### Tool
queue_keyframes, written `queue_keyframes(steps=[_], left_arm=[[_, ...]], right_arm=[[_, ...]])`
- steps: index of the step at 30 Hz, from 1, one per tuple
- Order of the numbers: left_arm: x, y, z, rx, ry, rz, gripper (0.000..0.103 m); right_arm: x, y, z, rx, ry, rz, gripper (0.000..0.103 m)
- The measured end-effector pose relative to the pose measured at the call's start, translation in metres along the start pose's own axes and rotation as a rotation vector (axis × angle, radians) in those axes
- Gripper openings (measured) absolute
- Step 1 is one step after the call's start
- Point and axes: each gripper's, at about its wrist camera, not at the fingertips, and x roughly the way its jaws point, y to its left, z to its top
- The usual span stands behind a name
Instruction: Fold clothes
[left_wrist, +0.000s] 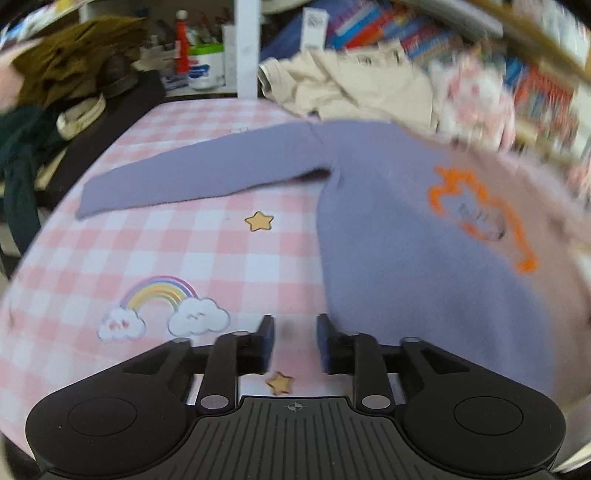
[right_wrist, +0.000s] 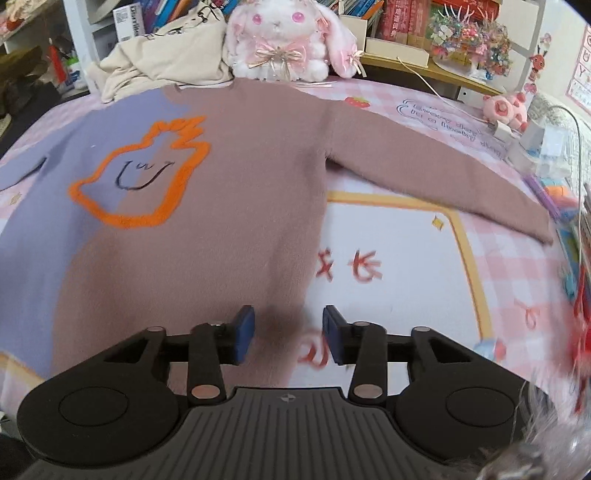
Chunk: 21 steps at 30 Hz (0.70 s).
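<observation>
Two-tone sweater (right_wrist: 207, 206), purple sleeve (left_wrist: 192, 177) left view, plush rabbit (right_wrist: 280, 40) right view

Black tongs (left_wrist: 294, 341) — blue pads (right_wrist: 244, 334)

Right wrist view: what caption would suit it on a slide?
Open right gripper poised over the hem of a two-tone sweater spread flat, sleeves out, on a pink checked tablecloth.

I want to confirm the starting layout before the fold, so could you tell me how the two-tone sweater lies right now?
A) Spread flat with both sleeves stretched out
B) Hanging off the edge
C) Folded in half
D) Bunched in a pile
A: the sweater lies flat on the checked cloth, with its purple sleeve and brown sleeve both stretched outward.
</observation>
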Motion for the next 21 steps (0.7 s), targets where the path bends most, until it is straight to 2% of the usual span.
queue_keyframes(steps=[1,7,21], left_arm=[[-0.002,0.001,-0.002,-0.018,-0.002,-0.02,0.04],[0.003,-0.003,-0.012,-0.057,0.037,-0.085,0.04],[0.002,-0.004,-0.016,-0.073,0.055,-0.097,0.038]], right_arm=[[-0.002,0.001,-0.004,0.006,0.003,0.003,0.039],[-0.011,0.005,-0.018,0.037,0.011,0.012,0.037],[-0.024,0.005,-0.035,0.109,0.017,0.025,0.035]])
